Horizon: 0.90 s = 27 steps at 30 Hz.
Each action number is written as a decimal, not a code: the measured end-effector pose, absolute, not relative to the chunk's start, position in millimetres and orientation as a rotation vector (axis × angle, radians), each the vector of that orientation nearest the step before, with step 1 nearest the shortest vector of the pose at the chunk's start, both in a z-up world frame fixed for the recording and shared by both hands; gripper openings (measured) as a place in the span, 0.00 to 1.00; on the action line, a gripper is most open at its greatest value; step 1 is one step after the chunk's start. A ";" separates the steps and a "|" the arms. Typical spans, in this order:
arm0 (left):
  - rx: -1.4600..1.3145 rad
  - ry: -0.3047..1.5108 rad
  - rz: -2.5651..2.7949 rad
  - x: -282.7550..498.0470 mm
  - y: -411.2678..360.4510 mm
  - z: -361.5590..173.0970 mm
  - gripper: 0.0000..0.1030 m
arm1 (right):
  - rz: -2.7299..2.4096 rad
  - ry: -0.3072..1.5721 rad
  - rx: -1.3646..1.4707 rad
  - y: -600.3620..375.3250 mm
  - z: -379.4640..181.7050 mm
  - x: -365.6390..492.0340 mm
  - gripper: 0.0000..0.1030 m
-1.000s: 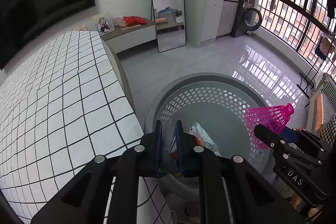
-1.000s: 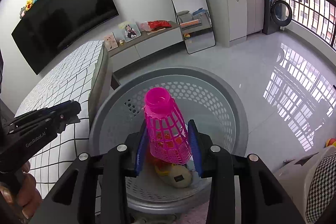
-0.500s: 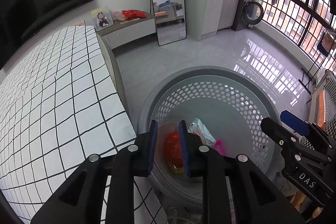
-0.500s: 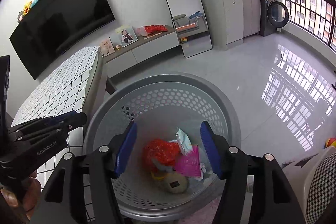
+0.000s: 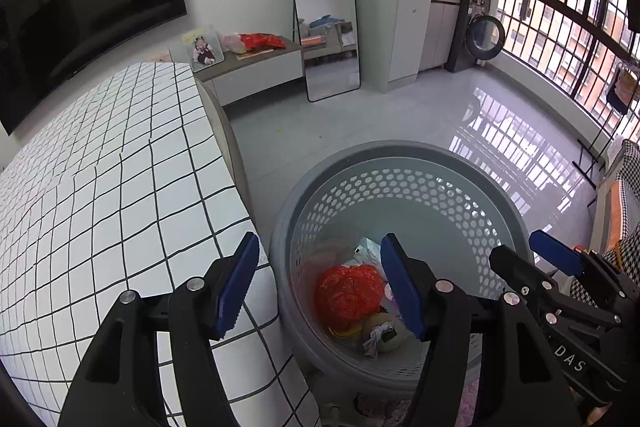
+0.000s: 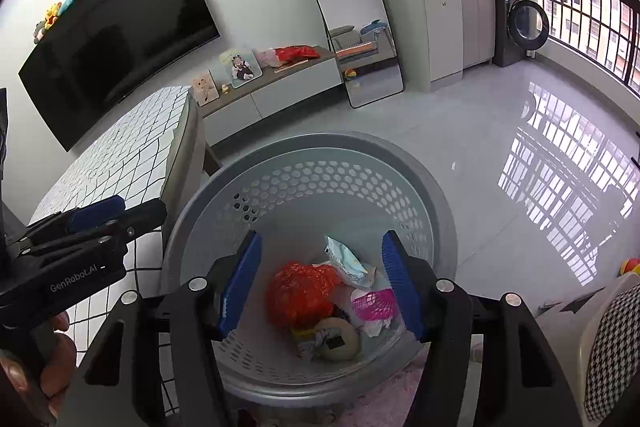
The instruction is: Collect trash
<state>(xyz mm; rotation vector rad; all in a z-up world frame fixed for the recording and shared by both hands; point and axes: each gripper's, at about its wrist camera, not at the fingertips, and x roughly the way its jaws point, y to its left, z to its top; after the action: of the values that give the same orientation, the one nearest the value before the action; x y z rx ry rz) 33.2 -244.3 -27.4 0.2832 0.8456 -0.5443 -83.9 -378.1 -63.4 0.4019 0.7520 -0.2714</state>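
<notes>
Both grippers hang over the basket with their jaws parted and nothing between them. From the left wrist, the left gripper [image 5: 320,283] has just been opening; its blue pads straddle the near left rim of the grey basket [image 5: 472,163], beside the white checked table [image 5: 100,195]. Below lies a crumpled orange bag [image 5: 348,291]. The right gripper [image 5: 536,259] shows at the right, also released.

From the right wrist, the right gripper [image 6: 320,279] has just been opening too. Down in the basket lie the orange bag [image 6: 300,291], a pale wrapper [image 6: 348,263], a pink shuttlecock [image 6: 374,303] and a round beige piece [image 6: 338,341]. All look light; the bag soft and crinkly, best pinched at a fold, the shuttlecock springy, best taken across its skirt.
</notes>
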 end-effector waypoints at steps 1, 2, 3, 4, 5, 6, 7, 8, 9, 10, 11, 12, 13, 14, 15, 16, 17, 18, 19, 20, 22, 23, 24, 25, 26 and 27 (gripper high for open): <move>0.282 0.842 -0.541 32.0 -243.3 -26.9 0.63 | -0.271 0.751 0.399 -376.7 -63.1 -85.2 0.59; 0.281 0.838 -0.536 30.8 -242.2 -26.3 0.66 | -0.271 0.751 0.398 -376.5 -62.7 -86.0 0.59; 0.279 0.833 -0.532 29.6 -241.2 -25.6 0.69 | -0.272 0.750 0.397 -375.7 -62.5 -86.9 0.60; 0.278 0.829 -0.529 28.6 -240.1 -24.9 0.69 | -0.273 0.749 0.398 -375.8 -61.8 -87.8 0.60; 0.277 0.826 -0.526 27.9 -238.9 -24.3 0.71 | -0.273 0.747 0.400 -376.1 -61.2 -88.2 0.60; 0.274 0.823 -0.524 26.9 -237.0 -23.4 0.73 | -0.274 0.746 0.401 -375.6 -60.7 -89.0 0.60; 0.271 0.821 -0.522 26.4 -235.9 -22.6 0.74 | -0.276 0.744 0.403 -375.4 -60.1 -89.9 0.60; 0.269 0.818 -0.520 26.2 -234.3 -22.1 0.76 | -0.277 0.743 0.403 -375.1 -59.4 -90.7 0.60; 0.268 0.815 -0.517 25.8 -233.1 -21.4 0.78 | -0.277 0.741 0.404 -374.7 -58.7 -91.6 0.61; 0.266 0.812 -0.515 25.3 -231.8 -20.6 0.78 | -0.278 0.738 0.403 -373.4 -58.1 -92.1 0.62; 0.264 0.811 -0.514 24.9 -230.6 -20.2 0.79 | -0.279 0.736 0.403 -372.6 -57.4 -93.1 0.62; 0.263 0.810 -0.512 24.6 -229.4 -20.0 0.80 | -0.279 0.735 0.403 -371.8 -57.2 -93.6 0.63; 0.263 0.809 -0.510 24.1 -228.3 -20.1 0.81 | -0.279 0.734 0.403 -371.0 -56.7 -94.4 0.63; 0.262 0.809 -0.508 22.9 -227.4 -20.1 0.82 | -0.278 0.734 0.403 -370.1 -56.5 -95.1 0.63; 0.260 0.809 -0.506 22.8 -226.1 -20.4 0.83 | -0.278 0.733 0.402 -369.3 -56.6 -95.3 0.63; 0.258 0.808 -0.504 22.6 -224.9 -20.5 0.84 | -0.278 0.732 0.400 -368.8 -56.1 -95.8 0.63; 0.255 0.807 -0.503 22.6 -223.5 -20.9 0.85 | -0.278 0.732 0.399 -368.4 -55.7 -96.3 0.63; 0.253 0.805 -0.500 22.2 -222.8 -20.8 0.87 | -0.279 0.733 0.399 -368.0 -55.5 -96.5 0.63; 0.250 0.804 -0.497 22.4 -221.7 -20.7 0.88 | -0.280 0.732 0.398 -367.4 -55.3 -96.7 0.63; 0.248 0.804 -0.496 22.3 -220.5 -20.9 0.89 | -0.281 0.733 0.397 -366.8 -55.1 -96.6 0.63; 0.246 0.805 -0.491 23.6 -219.5 -20.6 0.92 | -0.282 0.734 0.395 -365.4 -54.5 -95.0 0.64; 0.244 0.805 -0.489 24.0 -218.9 -20.1 0.92 | -0.283 0.733 0.394 -365.5 -54.0 -95.0 0.64; 0.242 0.804 -0.487 24.2 -218.4 -19.6 0.92 | -0.283 0.732 0.393 -365.6 -53.5 -94.9 0.64; 0.241 0.803 -0.486 24.7 -217.8 -19.2 0.93 | -0.283 0.730 0.392 -365.3 -52.6 -94.4 0.64; 0.240 0.803 -0.485 25.8 -217.3 -19.3 0.93 | -0.284 0.729 0.390 -365.0 -51.8 -94.4 0.64; 0.240 0.802 -0.483 26.3 -216.7 -19.1 0.93 | -0.284 0.728 0.389 -364.8 -51.3 -94.6 0.64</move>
<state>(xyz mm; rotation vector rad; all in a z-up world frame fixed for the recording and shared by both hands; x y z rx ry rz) 26.3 -216.7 -19.1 0.2398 0.8021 -0.4828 -94.6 -364.8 -51.3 0.3889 0.7283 -0.2839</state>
